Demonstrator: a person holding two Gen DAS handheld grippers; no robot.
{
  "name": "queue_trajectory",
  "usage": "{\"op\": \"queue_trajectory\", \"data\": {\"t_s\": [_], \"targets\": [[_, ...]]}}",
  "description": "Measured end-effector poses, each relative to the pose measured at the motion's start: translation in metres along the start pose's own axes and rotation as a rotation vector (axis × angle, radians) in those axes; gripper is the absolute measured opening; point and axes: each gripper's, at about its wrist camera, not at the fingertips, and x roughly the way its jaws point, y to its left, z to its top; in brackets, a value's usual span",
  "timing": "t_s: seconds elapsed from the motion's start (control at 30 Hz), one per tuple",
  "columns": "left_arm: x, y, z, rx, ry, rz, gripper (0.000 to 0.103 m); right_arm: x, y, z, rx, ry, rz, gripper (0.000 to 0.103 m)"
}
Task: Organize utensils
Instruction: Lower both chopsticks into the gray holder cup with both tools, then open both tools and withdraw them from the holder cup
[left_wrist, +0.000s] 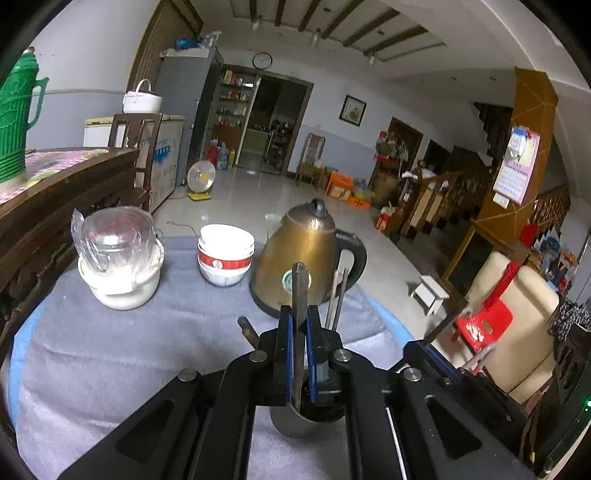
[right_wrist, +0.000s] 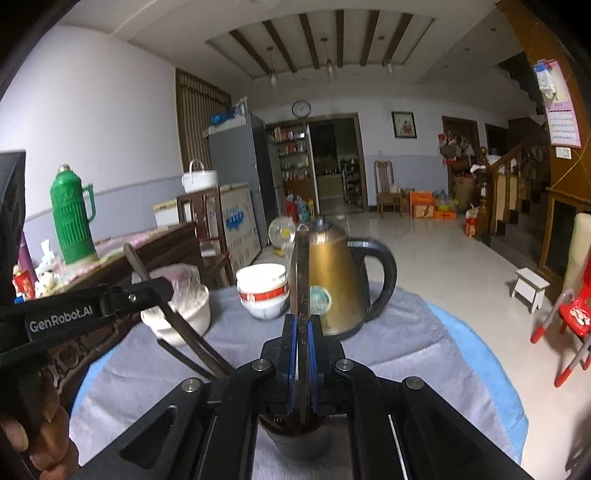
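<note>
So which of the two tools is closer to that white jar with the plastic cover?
Left. The left tool hangs close by the white jar; the right tool is further right, facing the kettle.

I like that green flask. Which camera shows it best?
The right wrist view: the green flask stands whole on the wooden sideboard, cap to base. The left wrist view catches it only at the far left edge, cut off and warped.
</note>
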Motion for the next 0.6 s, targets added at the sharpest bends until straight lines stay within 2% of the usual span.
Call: {"op": "queue_trajectory", "data": {"t_s": [0.4, 0.5, 0.57, 0.6], "targets": [[0.019, 0.005, -0.008, -0.006, 0.079, -0.010, 0.007, 0.025, -0.005, -0.009, 0.003, 0.115, 0.015, 0.008], [0.015, 0.005, -0.007, -0.004, 0.071, -0.010, 0.008, 0.027, -0.006, -0.008, -0.002, 0.138, 0.009, 0.009], [0.008, 0.005, -0.005, -0.009, 0.065, -0.011, 0.013, 0.022, -0.006, -0.005, -0.007, 0.133, -0.006, 0.010], [0.004, 0.005, -0.004, -0.017, 0.064, -0.015, 0.028, 0.019, -0.005, -0.004, -0.011, 0.128, -0.016, 0.013]]}}
